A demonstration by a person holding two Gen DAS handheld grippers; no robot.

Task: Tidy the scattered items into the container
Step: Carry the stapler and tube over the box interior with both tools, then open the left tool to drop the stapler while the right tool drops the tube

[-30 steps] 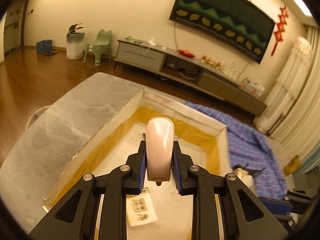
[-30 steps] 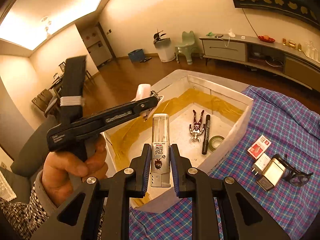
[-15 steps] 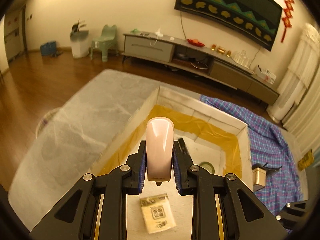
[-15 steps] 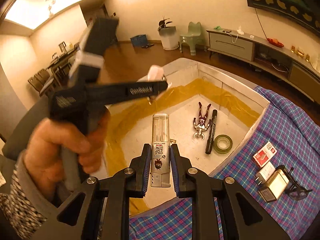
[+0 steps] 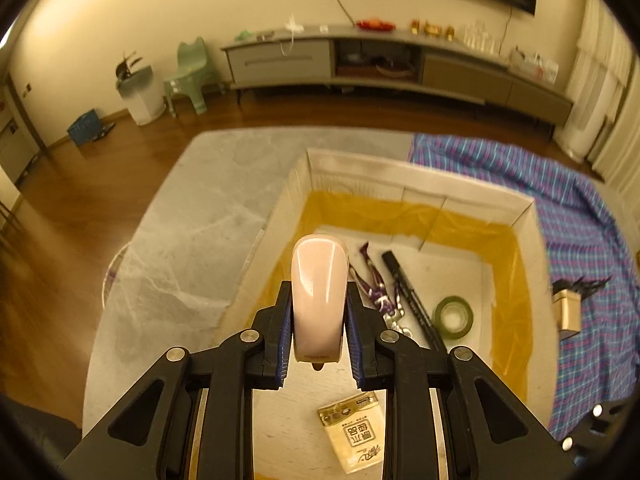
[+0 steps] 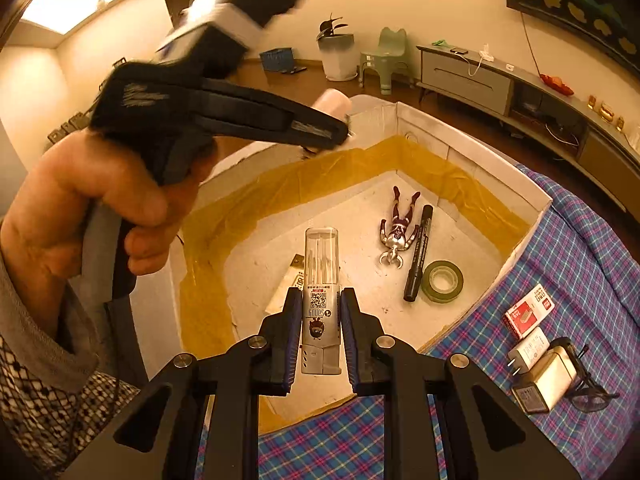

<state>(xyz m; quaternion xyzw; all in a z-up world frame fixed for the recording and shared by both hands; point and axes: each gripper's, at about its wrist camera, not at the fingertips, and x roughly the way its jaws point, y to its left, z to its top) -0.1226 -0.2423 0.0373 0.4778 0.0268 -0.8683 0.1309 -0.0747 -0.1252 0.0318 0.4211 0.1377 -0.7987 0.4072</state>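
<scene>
**Both grippers loaded above the box**

The left gripper (image 5: pixel 318 332) has its fingers clenched on a pale pink rounded item (image 5: pixel 319 300); the right gripper (image 6: pixel 320 336) grips a clear tube-shaped case (image 6: pixel 321 280). Both hang over the open cardboard box (image 6: pixel 472 152), where a toy figure (image 6: pixel 396 236), marker (image 6: pixel 416 252), tape roll (image 6: pixel 443 281) and sachet (image 5: pixel 354 432) lie. The step in hand looks like the drop-off: lower, then release clear of each other. A red packet (image 6: pixel 530 314) and charger (image 6: pixel 528 350) wait on the plaid cloth (image 6: pixel 580 264).

Two claws: left claw (image 5: pixel 318 334), right claw (image 6: pixel 320 336), one item in each. In the one box (image 6: pixel 472 148): one figurine (image 6: pixel 396 236), one marker (image 6: pixel 418 254), one tape roll (image 6: pixel 443 276), one sachet (image 5: pixel 358 436). On the cloth (image 6: pixel 580 248): one red packet (image 6: pixel 530 316), one charger (image 6: pixel 528 350).
</scene>
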